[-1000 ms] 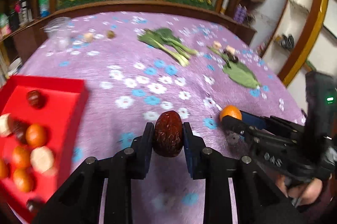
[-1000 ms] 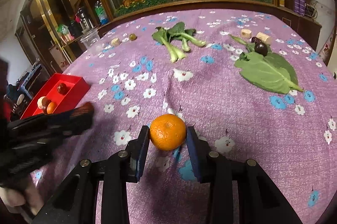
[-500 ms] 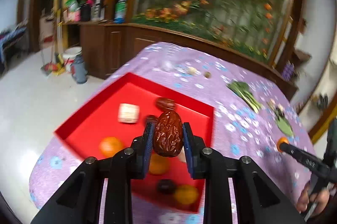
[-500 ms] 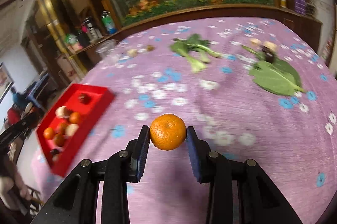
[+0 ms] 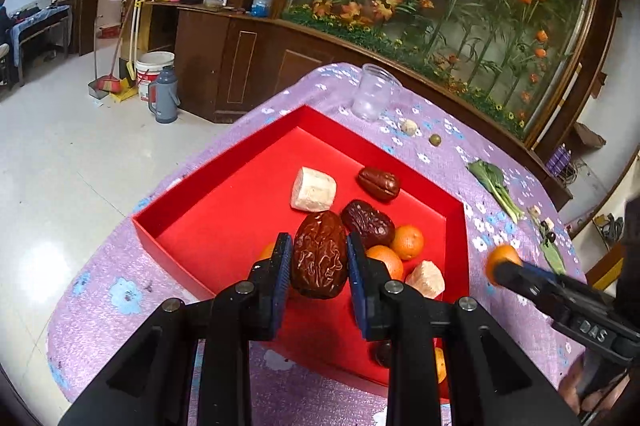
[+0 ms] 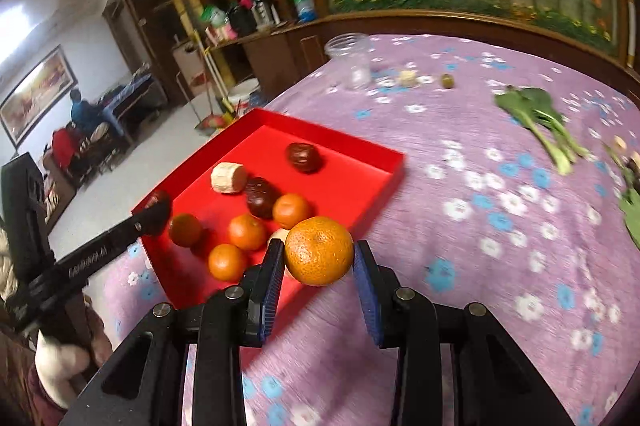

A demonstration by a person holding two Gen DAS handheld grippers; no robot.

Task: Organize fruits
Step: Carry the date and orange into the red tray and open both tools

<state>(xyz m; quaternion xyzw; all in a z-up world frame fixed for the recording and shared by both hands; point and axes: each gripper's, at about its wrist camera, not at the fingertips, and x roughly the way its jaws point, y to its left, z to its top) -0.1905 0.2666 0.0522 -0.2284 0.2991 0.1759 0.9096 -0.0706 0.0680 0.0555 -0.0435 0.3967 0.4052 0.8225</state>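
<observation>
five oranges [image 6: 319, 251], at least three dates [image 5: 319, 260], two white chunks [image 5: 314, 189] in one red tray [image 5: 224, 182]

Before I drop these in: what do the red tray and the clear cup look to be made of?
Red tray: probably cardboard or thin plastic; matte, flat walls with sharp folded-looking corners, no gloss. Clear cup: likely thin plastic rather than glass; see-through, slightly cloudy, thin rim. Neither can be confirmed from the look alone.

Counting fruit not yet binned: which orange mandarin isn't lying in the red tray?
The orange mandarin clamped in the right hand-held gripper, held above the purple cloth beside the red tray; the others rest inside it.
</observation>
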